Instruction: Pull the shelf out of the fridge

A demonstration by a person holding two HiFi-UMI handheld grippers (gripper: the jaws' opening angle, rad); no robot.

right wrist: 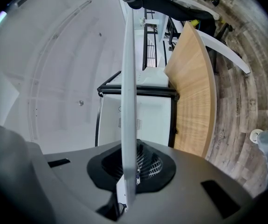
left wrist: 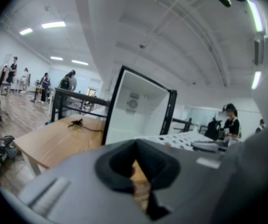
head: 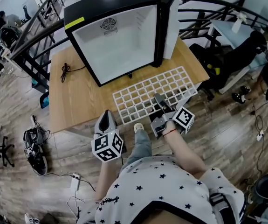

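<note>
The black mini fridge (head: pixel 115 36) stands on the wooden table (head: pixel 78 101) with its door (head: pixel 171 22) swung open and its white inside bare. The white wire shelf (head: pixel 147 94) lies flat on the table in front of it, its near corner past the table edge. My right gripper (head: pixel 161 107) is shut on the shelf's near edge. In the right gripper view the shelf (right wrist: pixel 129 78) runs edge-on out of the jaws toward the fridge (right wrist: pixel 147 115). My left gripper (head: pixel 106 119) hovers at the table's front edge, left of the shelf, shut on nothing.
A black cable (head: pixel 66 71) lies on the table's left side. A black railing (head: pixel 36 31) runs behind the table. Shoes (head: pixel 36 148) and a power strip (head: pixel 74 181) lie on the floor at left. A black chair (head: pixel 231 59) stands to the right.
</note>
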